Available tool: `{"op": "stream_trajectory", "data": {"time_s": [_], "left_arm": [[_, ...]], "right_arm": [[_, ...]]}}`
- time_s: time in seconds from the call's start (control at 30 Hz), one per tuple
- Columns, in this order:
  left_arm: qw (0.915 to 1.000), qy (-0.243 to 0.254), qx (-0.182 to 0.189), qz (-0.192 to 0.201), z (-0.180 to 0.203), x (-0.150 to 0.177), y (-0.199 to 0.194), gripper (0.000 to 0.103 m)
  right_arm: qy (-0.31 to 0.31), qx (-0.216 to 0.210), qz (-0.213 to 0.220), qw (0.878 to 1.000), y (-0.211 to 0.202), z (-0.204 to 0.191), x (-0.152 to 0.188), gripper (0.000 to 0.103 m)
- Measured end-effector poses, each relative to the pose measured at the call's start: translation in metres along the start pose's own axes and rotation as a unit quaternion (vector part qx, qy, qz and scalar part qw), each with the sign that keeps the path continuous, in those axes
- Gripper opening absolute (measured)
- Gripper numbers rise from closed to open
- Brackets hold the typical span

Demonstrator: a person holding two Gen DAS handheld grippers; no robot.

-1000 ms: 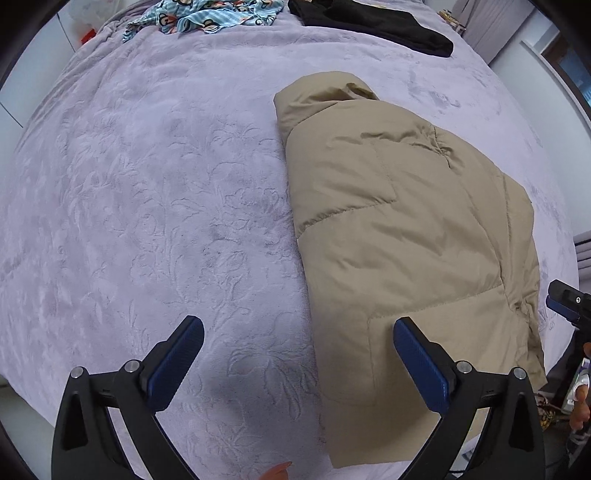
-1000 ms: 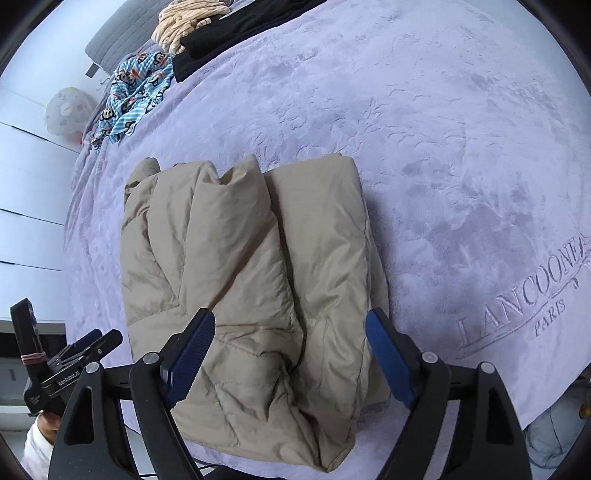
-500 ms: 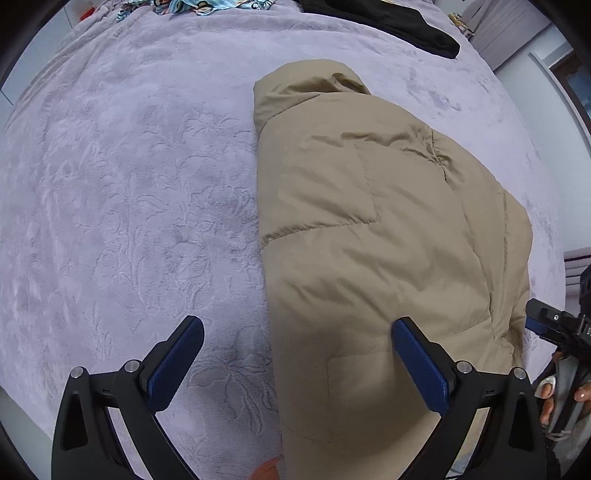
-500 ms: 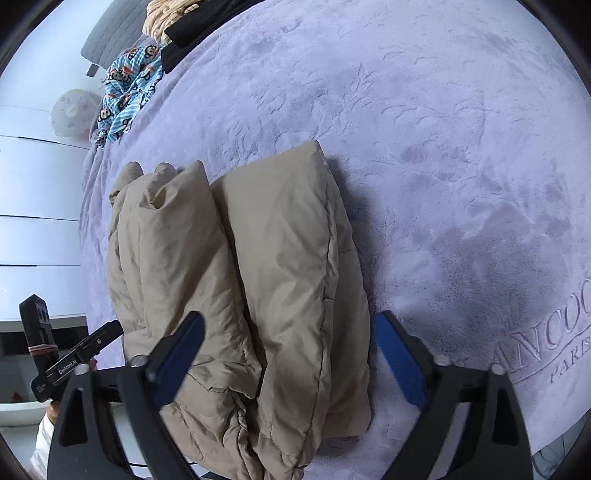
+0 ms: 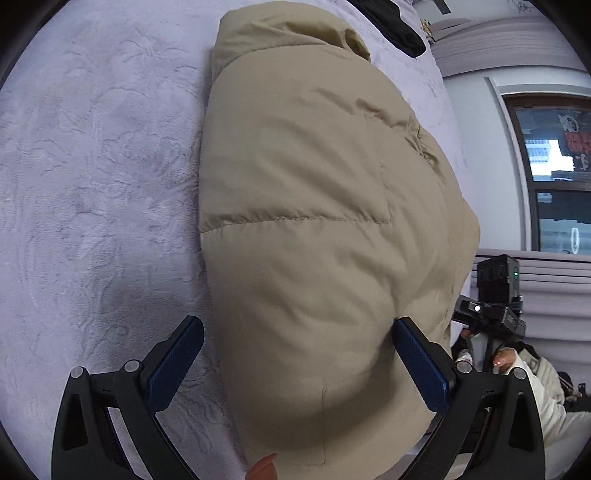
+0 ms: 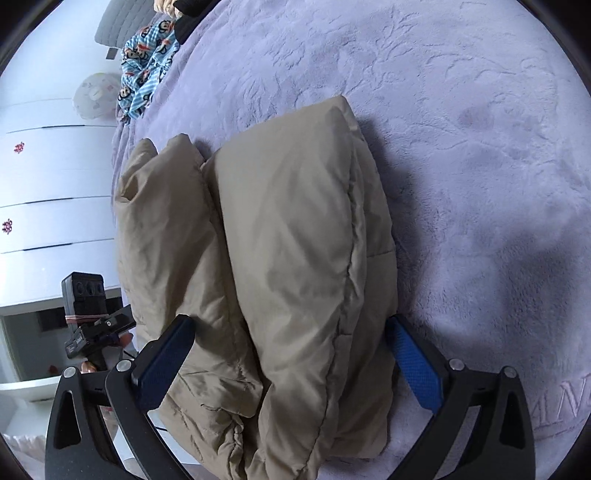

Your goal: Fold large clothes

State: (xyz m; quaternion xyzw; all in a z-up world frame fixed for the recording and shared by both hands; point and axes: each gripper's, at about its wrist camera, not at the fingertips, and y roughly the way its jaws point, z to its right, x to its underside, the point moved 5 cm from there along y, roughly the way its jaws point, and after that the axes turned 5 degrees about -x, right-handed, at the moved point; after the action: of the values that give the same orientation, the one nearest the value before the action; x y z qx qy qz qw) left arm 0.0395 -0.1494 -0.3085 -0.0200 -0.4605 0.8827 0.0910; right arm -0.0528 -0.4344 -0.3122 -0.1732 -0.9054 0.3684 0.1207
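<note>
Now our left claw (image 5: 295,365) stands wide open, its two blue pads (image 5: 176,363) on either side of the near end of the beige padded jacket (image 5: 317,229). The right pad touches the puffy fabric; the left pad is over the bed cover, just beside the jacket's edge. Nothing is gripped. Our right claw (image 6: 288,362) is wide open too, and the folded jacket (image 6: 288,258) fills the space between its fingers without being pinched.

The jacket lies folded lengthwise on the lilac bed cover (image 5: 92,166), in thick layers, with the hood end far from us. In the right wrist view we see two rolls of it side by side, the right one higher.

Farther out, a black garment (image 5: 399,26) lies near the top edge of the bed, and a blue patterned cloth (image 6: 147,70) lies at the far left corner in the right view. White drawers (image 6: 48,206) stand beside the bed, and a window (image 5: 554,177) is on the right.
</note>
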Motion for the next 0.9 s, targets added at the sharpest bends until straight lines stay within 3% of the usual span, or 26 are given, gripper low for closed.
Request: {"op": "stream_trajectory", "data": {"time_s": [0.1, 0.33, 0.43, 0.53, 0.6, 0.67, 0.77, 0.9], "left_arm": [[0.9996, 0.008, 0.029, 0.000, 0.002, -0.006, 0.008, 0.103], [0.9989, -0.018, 0.043, -0.010, -0.006, -0.011, 0.036, 0.103], [1.0000, -0.008, 0.003, -0.003, 0.006, -0.009, 0.036, 0.103], [0.9972, 0.032, -0.064, 0.020, 0.033, -0.005, 0.034, 0.099], [0.9932, 0.049, -0.098, 0.039, 0.049, -0.001, 0.029, 0.089], [0.9899, 0.058, -0.117, 0.054, 0.059, 0.002, 0.024, 0.083], [0.9850, 0.075, -0.139, 0.070, 0.074, 0.008, 0.016, 0.076], [0.9789, 0.094, -0.155, 0.094, 0.092, 0.018, 0.004, 0.073]], "right_arm": [[-0.020, -0.031, -0.017, 0.999, 0.009, -0.009, -0.008, 0.103], [-0.012, -0.029, -0.041, 0.999, 0.035, 0.000, -0.025, 0.103], [0.003, -0.027, -0.039, 0.999, 0.035, 0.001, -0.025, 0.103], [0.021, -0.025, -0.035, 0.999, 0.035, 0.001, -0.026, 0.102], [0.030, -0.026, -0.034, 0.999, 0.034, 0.001, -0.025, 0.094], [0.030, -0.040, -0.029, 0.998, 0.028, -0.003, -0.024, 0.071], [0.026, -0.052, -0.017, 0.998, 0.019, -0.011, -0.021, 0.053], [0.015, -0.069, -0.005, 0.997, 0.010, -0.025, -0.016, 0.051]]}}
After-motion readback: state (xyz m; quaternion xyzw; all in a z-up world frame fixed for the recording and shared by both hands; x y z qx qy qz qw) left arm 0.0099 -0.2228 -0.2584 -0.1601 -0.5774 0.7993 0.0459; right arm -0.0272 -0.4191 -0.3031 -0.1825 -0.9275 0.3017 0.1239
